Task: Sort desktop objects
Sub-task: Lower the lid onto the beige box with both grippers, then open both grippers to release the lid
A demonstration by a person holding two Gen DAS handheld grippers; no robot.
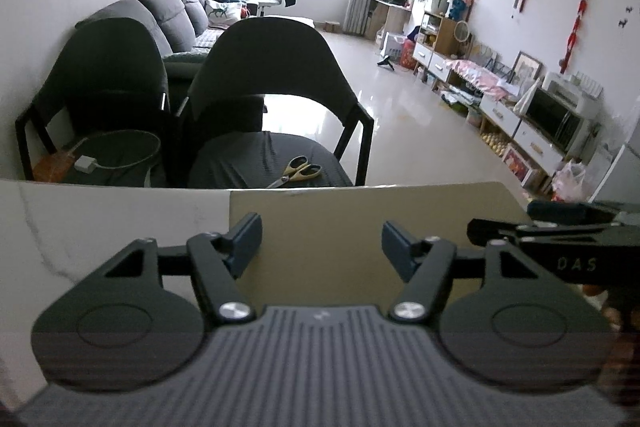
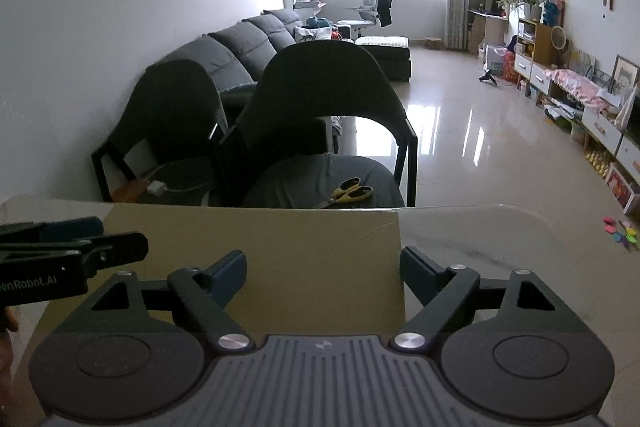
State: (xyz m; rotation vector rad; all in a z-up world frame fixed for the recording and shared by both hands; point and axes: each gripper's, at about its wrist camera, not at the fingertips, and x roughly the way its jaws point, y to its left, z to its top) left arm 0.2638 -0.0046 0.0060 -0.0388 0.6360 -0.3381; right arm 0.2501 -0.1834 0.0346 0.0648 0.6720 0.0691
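Jaws of both the left gripper [image 1: 322,241] and right gripper [image 2: 323,273] stood spread, empty, over bare cardboard [image 2: 304,247]; worktop [image 2: 500,247] edge at twelve o'clock.

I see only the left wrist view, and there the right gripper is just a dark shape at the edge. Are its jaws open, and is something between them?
Observer: The right gripper is open, with nothing between its pads. It hangs over the cardboard sheet.
Operator: Is there anything to sort on that side?
Observer: Yes, small colourful pieces lie on the white table, far to the right of the sheet.
Operator: Does the sheet reach them?
Observer: No, its right edge ends well short of them.
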